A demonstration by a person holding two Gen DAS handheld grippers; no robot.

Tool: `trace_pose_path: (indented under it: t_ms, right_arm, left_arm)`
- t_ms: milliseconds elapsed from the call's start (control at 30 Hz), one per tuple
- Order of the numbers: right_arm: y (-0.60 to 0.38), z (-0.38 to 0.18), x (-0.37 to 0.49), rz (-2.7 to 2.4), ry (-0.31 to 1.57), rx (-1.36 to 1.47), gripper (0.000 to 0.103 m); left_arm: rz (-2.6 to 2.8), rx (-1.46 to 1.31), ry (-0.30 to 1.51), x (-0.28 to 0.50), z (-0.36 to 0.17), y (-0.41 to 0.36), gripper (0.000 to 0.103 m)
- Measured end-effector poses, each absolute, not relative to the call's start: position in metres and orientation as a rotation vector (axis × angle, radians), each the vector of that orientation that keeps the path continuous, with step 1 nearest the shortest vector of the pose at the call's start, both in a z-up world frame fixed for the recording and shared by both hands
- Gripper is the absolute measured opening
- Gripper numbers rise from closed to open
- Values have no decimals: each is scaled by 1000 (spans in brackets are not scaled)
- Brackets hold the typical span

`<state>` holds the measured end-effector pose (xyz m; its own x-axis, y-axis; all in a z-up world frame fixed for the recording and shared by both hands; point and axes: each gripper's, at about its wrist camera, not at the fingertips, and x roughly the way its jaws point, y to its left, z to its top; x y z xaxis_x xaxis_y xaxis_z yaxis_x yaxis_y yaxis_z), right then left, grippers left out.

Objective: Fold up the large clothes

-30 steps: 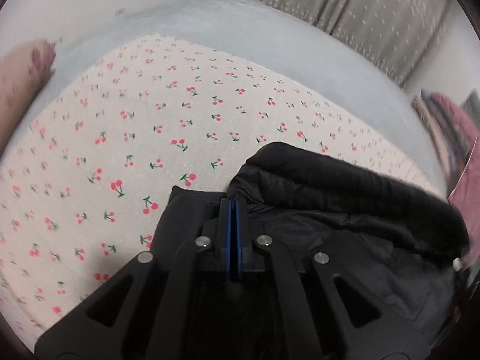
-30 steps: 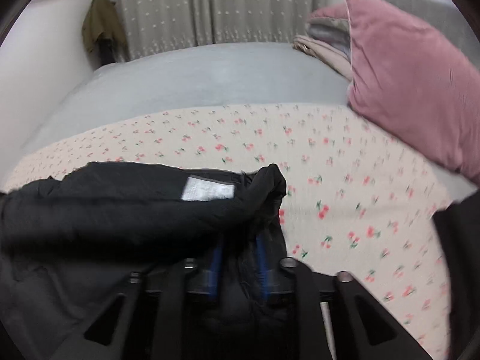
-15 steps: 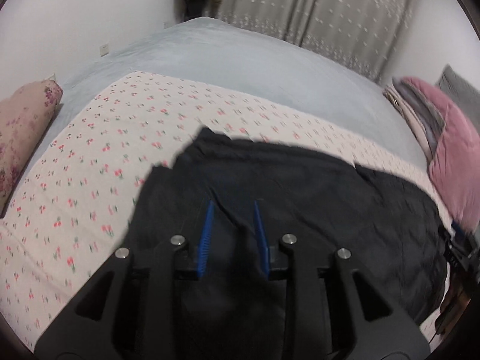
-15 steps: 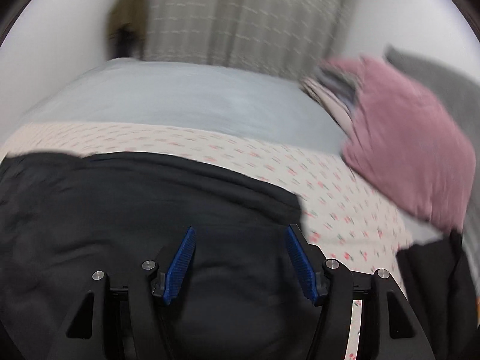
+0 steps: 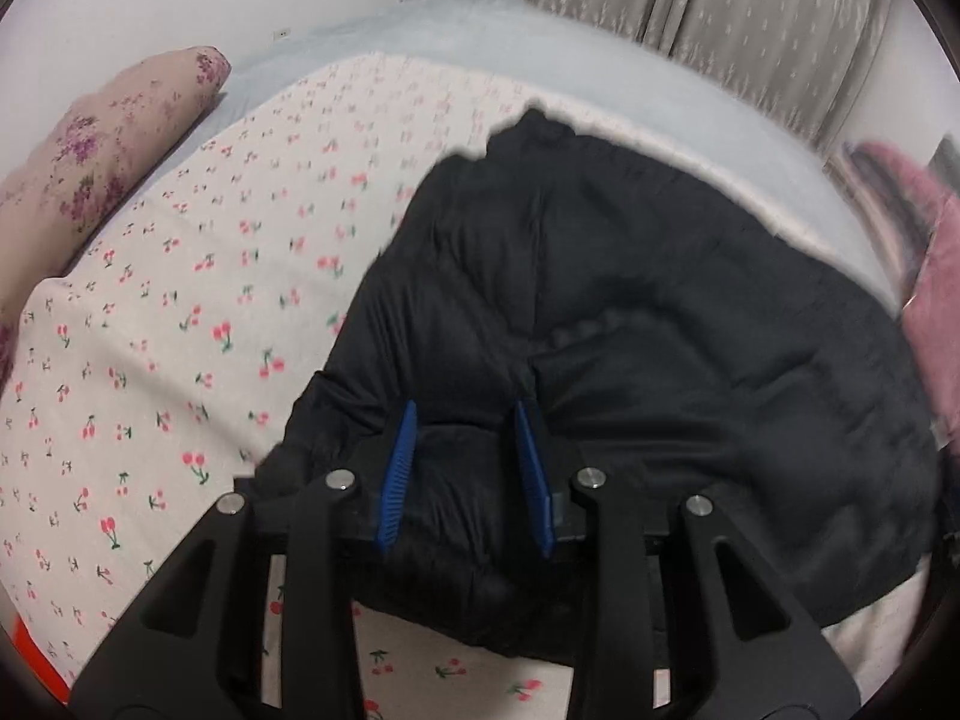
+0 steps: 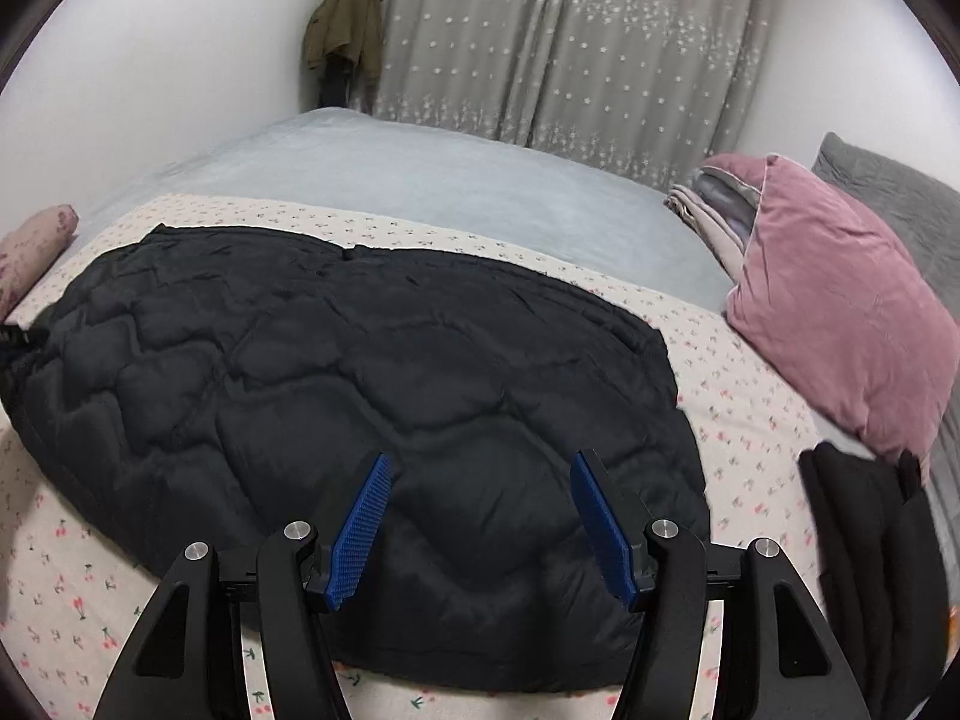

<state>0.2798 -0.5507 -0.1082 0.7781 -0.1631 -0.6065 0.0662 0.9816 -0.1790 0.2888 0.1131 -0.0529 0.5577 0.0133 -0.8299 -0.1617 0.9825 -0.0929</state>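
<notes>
A black quilted jacket (image 6: 360, 372) lies spread on the cherry-print sheet (image 6: 54, 606); it also shows in the left wrist view (image 5: 660, 330). My left gripper (image 5: 465, 414) is open, its blue pads just above the jacket's near left part, holding nothing. My right gripper (image 6: 480, 468) is wide open above the jacket's near edge, holding nothing.
A floral pillow (image 5: 102, 162) lies at the left of the bed. A pink cushion (image 6: 840, 312) and folded cloths (image 6: 714, 210) sit at the right. A folded black garment (image 6: 870, 534) lies near the right edge. Grey blanket (image 6: 420, 180) covers the far bed; curtains behind.
Both grippers were shut on the jacket's edge one second ago; they opened and let it go. The jacket now lies flat, and both grippers have pulled back above it.
</notes>
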Motion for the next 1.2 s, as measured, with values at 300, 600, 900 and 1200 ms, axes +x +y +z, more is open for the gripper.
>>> trace_pose_path:
  t_ms: [300,600,900,1200]
  right_arm:
    - [-558,-162,328,-145,760,-131,68]
    - [-563,-175,334,-156,801,-84,70]
    - [-573,-139,315,-225,753,-34,82]
    - [-602,-142,328,-231,852,70,82]
  left_arm:
    - [148,-92,977,291,-63,104,35]
    - [140,26,777,257,6,63,37]
    - [-261,208,860,300,-8,-87,55]
    - [-193,178,956,349,-50,-122,58]
